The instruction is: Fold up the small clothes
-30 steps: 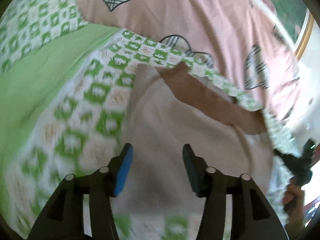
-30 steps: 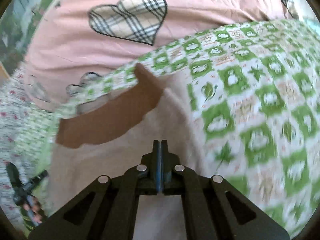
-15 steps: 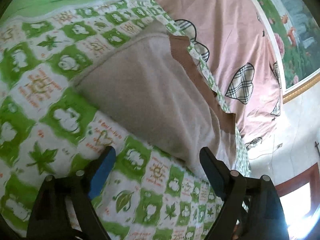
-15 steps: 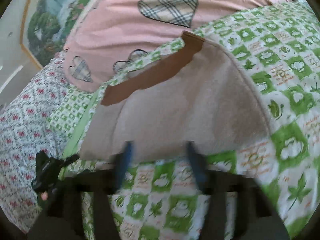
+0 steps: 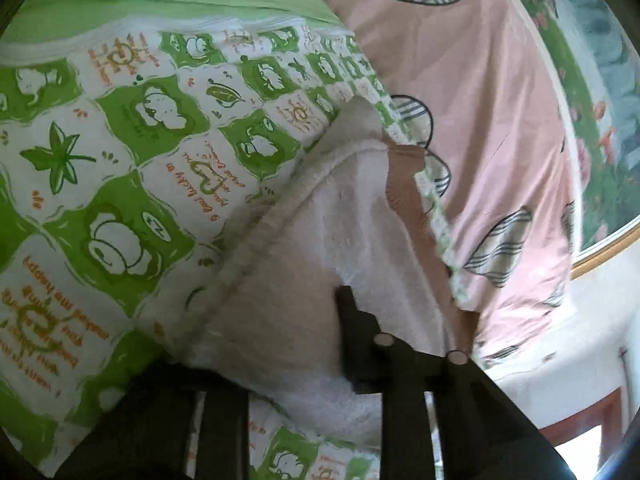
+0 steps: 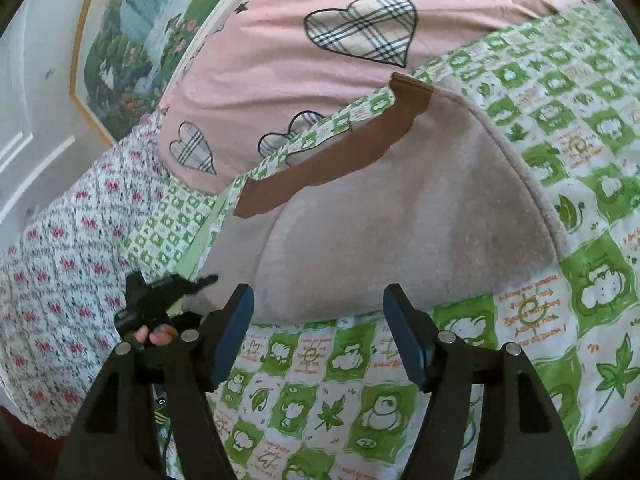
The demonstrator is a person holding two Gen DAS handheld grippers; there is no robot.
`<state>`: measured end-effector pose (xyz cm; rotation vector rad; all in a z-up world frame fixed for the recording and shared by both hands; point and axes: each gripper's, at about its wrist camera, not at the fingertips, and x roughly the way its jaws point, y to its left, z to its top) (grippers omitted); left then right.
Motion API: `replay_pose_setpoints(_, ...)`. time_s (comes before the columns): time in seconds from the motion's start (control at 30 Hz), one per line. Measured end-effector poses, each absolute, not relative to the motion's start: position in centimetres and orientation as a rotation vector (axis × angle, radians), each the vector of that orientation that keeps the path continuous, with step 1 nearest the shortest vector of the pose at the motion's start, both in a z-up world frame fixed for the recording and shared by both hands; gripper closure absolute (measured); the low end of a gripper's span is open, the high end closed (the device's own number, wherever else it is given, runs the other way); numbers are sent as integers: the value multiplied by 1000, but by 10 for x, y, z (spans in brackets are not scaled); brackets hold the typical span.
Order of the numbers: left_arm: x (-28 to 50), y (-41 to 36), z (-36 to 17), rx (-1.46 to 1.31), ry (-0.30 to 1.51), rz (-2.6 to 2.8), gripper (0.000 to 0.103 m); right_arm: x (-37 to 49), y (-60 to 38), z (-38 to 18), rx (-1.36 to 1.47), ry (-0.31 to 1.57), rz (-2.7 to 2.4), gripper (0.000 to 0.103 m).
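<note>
Lying on the green-checked bedspread [image 6: 568, 280] is the beige garment [image 6: 400, 224], folded flat, its brown band [image 6: 320, 168] running along the far edge toward 11 o'clock in the right wrist view. The right gripper [image 6: 316, 332] is hovering just short of the garment's near hem, its jaws standing wide apart with only bedspread between the blue pads [image 6: 236, 332]. Bare bedspread is lying open from 3 to 6 o'clock of the garment; the pink heart-print sheet [image 6: 280, 52] is closing off the far side at 12 o'clock. At 9 o'clock the left gripper [image 6: 176, 284] is showing as a small black form held by a hand [image 6: 154, 335] at the garment's left corner.

The left wrist view is showing what the other cannot: the garment [image 5: 320, 280] is bunching up between the fingers [image 5: 352, 320], and the jaws have just been closing, now pinching the cloth. Its stitched hem [image 5: 280, 216] is running diagonally toward 1 o'clock. The left-hand finger is hidden under the fabric. The framed painting [image 5: 600, 120] is hanging on the wall at 2 o'clock; the floral sheet [image 6: 68, 240] is appearing only in the right view.
</note>
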<state>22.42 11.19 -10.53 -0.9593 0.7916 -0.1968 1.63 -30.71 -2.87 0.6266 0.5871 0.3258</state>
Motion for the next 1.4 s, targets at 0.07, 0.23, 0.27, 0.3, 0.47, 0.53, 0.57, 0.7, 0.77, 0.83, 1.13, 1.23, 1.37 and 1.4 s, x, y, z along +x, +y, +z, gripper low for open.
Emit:
replay_pose_setpoints(0.07, 222, 107, -96, -905, 778, -205, 87, 17, -310, -31, 646, 588, 328, 35)
replay_pose_setpoints(0.23, 217, 78, -46, -715, 712, -257, 89, 17, -316, -32, 688, 591, 316, 35)
replay_pose_setpoints(0.27, 216, 70, -36, -684, 700, -277, 90, 18, -318, -30, 695, 598, 308, 35)
replay_pose_setpoints(0.3, 215, 58, -22, -638, 690, -309, 90, 20, -319, -26, 692, 603, 304, 35)
replay_pose_setpoints(0.47, 208, -19, 27, -429, 653, -500, 94, 49, -330, -5, 697, 661, 370, 35)
replay_pose_setpoints(0.53, 205, -52, 32, -388, 657, -581, 95, 67, -340, 2, 743, 693, 415, 34)
replay_pose_setpoints(0.57, 204, -67, 32, -364, 666, -610, 95, 78, -345, 5, 769, 705, 443, 33)
replay_pose_setpoints(0.7, 198, -122, 11, -263, 720, -663, 95, 122, -357, 6, 854, 749, 580, 24)
replay_pose_setpoints(0.77, 200, -129, -3, -295, 758, -679, 96, 144, -356, 0, 886, 802, 607, 24)
replay_pose_setpoints(0.83, 200, -131, -9, -309, 767, -681, 96, 163, -349, -7, 909, 847, 637, 24)
replay_pose_setpoints(1.13, 194, -127, 1, -265, 742, -682, 96, 245, -292, -22, 856, 945, 665, 55)
replay_pose_setpoints(1.23, 190, -133, 7, -241, 743, -691, 96, 256, -293, -12, 824, 931, 618, 84)
replay_pose_setpoints(1.37, 185, -155, 19, -246, 723, -762, 96, 231, -316, 33, 675, 812, 583, 86)
replay_pose_setpoints(1.4, 184, -165, 20, -247, 724, -786, 96, 225, -323, 40, 644, 796, 564, 86)
